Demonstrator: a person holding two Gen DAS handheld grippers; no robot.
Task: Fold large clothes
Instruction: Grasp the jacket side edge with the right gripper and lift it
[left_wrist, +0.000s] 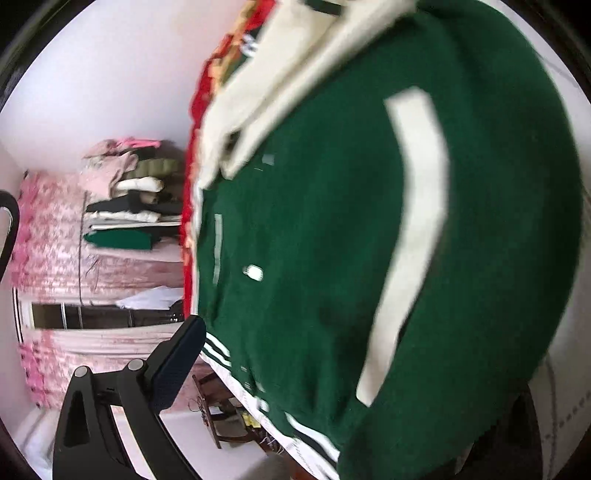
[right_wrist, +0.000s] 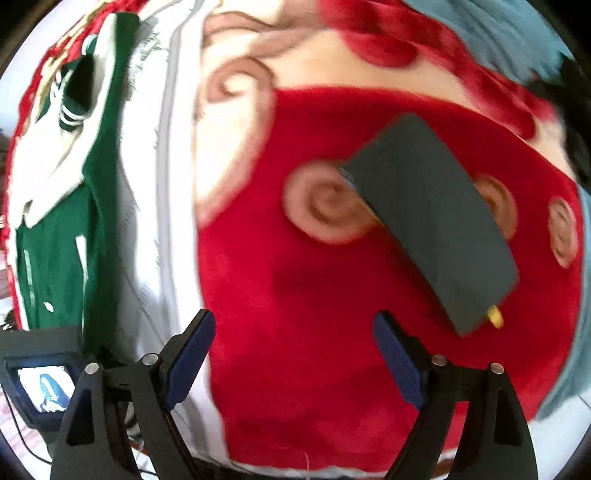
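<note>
A red patterned blanket (right_wrist: 295, 288) carries the green jacket (right_wrist: 55, 240) and a dark grey board (right_wrist: 436, 221).

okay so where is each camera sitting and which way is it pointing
Left wrist: on the left gripper, facing the green jacket; one finger shows, the other hidden.
Right wrist: on the right gripper, open, looking down at the red blanket and a grey card.
Shared: the jacket and blanket.
</note>
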